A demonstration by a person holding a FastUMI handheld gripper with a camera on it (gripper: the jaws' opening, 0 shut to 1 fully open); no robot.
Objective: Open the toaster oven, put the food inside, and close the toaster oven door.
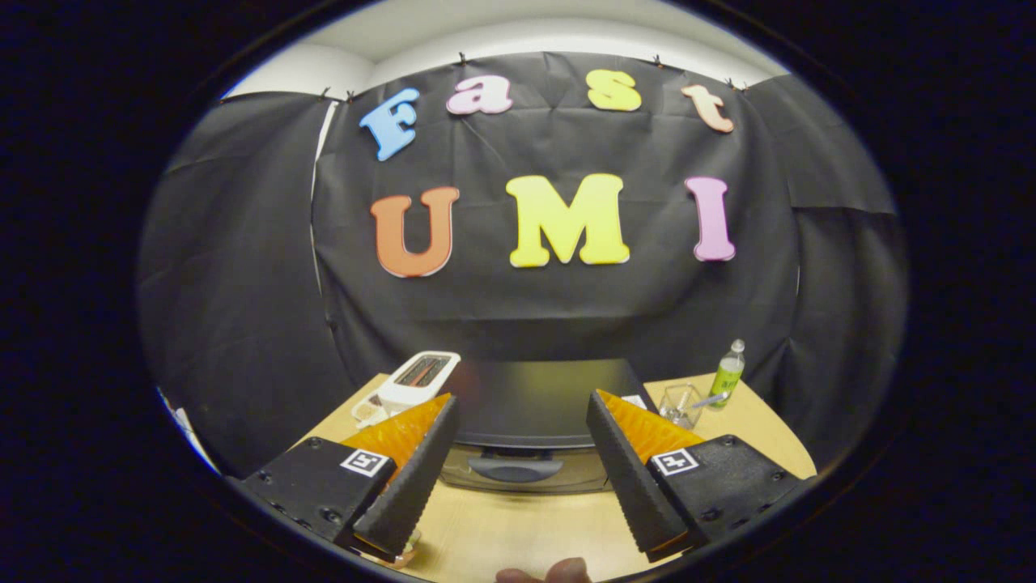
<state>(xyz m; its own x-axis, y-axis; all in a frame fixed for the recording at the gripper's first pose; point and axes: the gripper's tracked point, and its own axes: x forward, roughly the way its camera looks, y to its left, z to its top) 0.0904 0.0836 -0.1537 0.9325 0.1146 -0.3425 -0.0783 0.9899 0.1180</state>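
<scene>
A dark toaster oven [541,405] stands on the wooden table [518,526], seen from above and in front. Its door is closed, and the grey door handle [515,468] shows just ahead of the fingers. My gripper [522,413] is open and holds nothing; the oven's top shows in the wide gap between its fingers. A bit of food on a small dish [402,555] peeks out under the left finger. A person's fingertips [544,573] show at the table's near edge.
A white pop-up toaster [418,379] stands at the oven's left, with a small dish [368,410] in front of it. To the oven's right are a clear glass container [680,403] and a green-labelled bottle [728,372].
</scene>
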